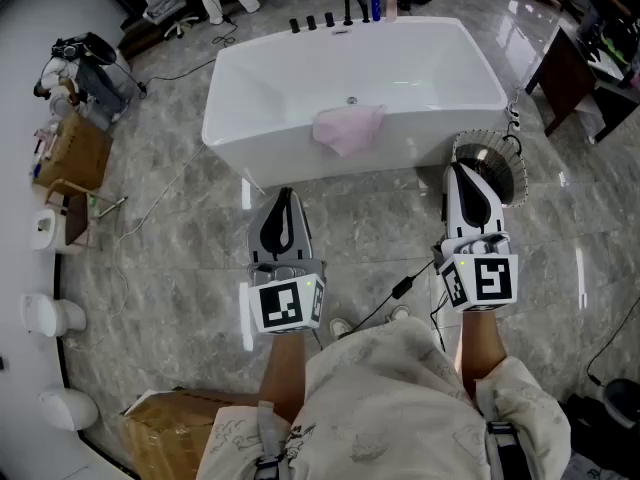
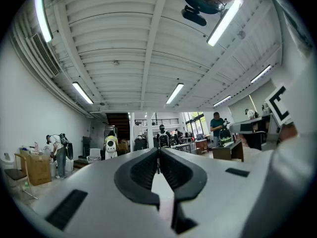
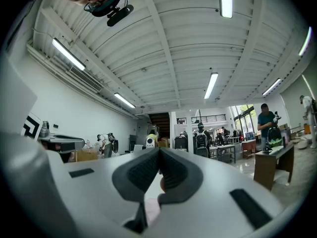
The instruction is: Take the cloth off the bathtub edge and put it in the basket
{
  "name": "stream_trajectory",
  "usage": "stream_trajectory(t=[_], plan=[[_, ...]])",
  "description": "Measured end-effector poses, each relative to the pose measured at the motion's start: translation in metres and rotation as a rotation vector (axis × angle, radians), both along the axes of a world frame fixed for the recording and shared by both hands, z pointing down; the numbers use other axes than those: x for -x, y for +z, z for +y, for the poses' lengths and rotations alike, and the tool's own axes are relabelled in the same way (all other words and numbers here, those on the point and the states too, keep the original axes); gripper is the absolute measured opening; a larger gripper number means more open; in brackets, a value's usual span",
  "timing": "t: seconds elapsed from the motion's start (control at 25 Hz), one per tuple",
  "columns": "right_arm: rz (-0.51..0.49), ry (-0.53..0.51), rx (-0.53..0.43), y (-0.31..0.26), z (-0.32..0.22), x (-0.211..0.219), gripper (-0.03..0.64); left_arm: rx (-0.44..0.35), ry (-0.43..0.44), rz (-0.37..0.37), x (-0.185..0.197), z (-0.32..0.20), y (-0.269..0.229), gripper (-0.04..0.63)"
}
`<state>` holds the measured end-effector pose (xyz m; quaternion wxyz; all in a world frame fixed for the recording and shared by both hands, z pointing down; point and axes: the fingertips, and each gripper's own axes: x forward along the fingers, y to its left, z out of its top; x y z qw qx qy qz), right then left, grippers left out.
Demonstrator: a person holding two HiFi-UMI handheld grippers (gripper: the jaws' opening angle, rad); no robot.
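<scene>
A pink cloth (image 1: 348,128) hangs over the near edge of the white bathtub (image 1: 260,88) in the head view. A round wire basket (image 1: 505,165) stands on the floor at the tub's right corner, partly hidden by my right gripper. My left gripper (image 1: 286,195) is held level a short way in front of the tub, left of the cloth, with its jaws shut and nothing in them. My right gripper (image 1: 460,169) is also shut and empty, its tip over the basket's left side. In the gripper views, the left gripper (image 2: 159,151) and right gripper (image 3: 159,151) show closed tips against the far room.
Taps and bottles (image 1: 375,6) line the tub's far rim. A cardboard box (image 1: 160,430) sits on the floor at lower left, with white fixtures (image 1: 50,313) along the left wall. Cables (image 1: 400,290) run across the marble floor. A dark table (image 1: 568,68) stands at right.
</scene>
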<state>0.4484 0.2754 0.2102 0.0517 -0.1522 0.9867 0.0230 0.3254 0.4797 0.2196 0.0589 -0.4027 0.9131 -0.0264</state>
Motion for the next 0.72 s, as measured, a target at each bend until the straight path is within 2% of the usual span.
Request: stream_trajectory(t=[0.44,0.72], plan=[[-0.003,-0.014,0.017,0.006,-0.011,-0.017,-0.011,0.016,-0.019,0.01,-0.019,-0.011,0.006,0.014],[-0.006,-0.008,0.073,0.022,-0.037,-0.036,-0.011,0.042,-0.014,0.023,-0.036,-0.037,0.014,0.014]])
